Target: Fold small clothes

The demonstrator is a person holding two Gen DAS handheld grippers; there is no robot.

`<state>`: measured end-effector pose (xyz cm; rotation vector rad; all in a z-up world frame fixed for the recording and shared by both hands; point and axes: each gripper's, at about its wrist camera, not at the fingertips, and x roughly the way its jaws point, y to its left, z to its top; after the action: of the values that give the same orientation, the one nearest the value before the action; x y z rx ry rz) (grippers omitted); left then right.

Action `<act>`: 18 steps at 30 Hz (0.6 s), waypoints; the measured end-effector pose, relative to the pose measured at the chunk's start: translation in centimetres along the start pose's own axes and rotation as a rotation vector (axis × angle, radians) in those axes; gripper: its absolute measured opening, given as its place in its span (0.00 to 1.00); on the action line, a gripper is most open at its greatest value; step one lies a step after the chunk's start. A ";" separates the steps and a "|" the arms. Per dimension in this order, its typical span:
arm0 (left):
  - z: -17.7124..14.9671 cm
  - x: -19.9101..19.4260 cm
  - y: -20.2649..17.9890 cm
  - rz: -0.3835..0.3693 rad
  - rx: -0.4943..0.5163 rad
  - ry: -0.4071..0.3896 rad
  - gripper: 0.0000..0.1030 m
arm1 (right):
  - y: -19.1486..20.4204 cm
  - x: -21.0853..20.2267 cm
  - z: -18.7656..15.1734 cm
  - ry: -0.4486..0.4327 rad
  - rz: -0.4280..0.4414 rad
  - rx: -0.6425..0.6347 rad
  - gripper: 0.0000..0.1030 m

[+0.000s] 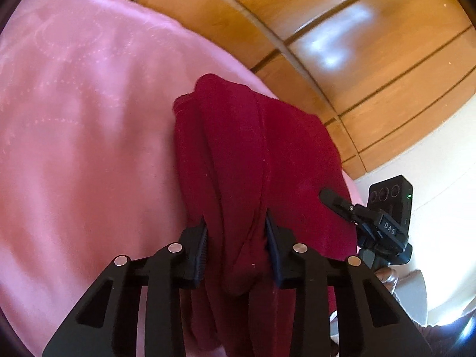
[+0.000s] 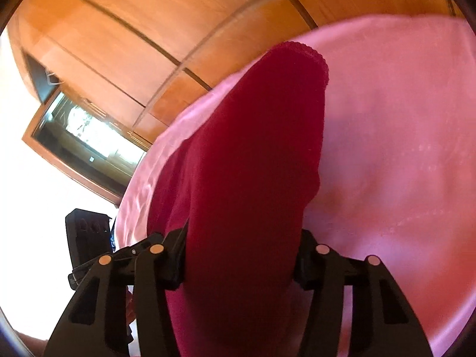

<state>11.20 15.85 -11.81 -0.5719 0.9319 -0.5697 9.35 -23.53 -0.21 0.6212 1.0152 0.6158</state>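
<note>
Bright daylight, blown out white at the window point(image 2: 86, 136); glare streaks on wooden wardrobe doors point(image 1: 336, 47); soft motion blur, strong fisheye curving, dark vignetted corners.

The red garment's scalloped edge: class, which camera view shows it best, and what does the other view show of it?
The right wrist view: the red garment shows its scalloped edge against the pink sheet. The left wrist view shows only bunched folds, with no trim visible.
</note>
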 end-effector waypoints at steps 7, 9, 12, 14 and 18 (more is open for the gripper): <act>-1.1 -1.7 -4.7 -0.068 0.075 -0.038 0.30 | 2.4 -6.3 -1.5 -0.105 0.027 -0.041 0.49; -1.3 -0.9 -6.6 -0.096 0.110 -0.023 0.30 | 1.8 -8.5 -2.0 -0.136 0.010 -0.031 0.49; -1.3 1.8 -10.2 -0.145 0.170 0.023 0.30 | 0.1 -12.6 -2.7 -0.198 -0.040 -0.002 0.49; -1.2 4.0 -12.7 -0.167 0.212 0.054 0.30 | -1.3 -15.6 -3.0 -0.247 -0.086 0.019 0.49; -0.4 9.6 -17.8 -0.201 0.282 0.122 0.30 | -3.5 -20.2 -3.3 -0.339 -0.182 0.052 0.49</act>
<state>11.83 -3.41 -5.55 -0.3814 0.8948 -0.9094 -0.94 -39.83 7.58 0.6451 0.7602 0.3107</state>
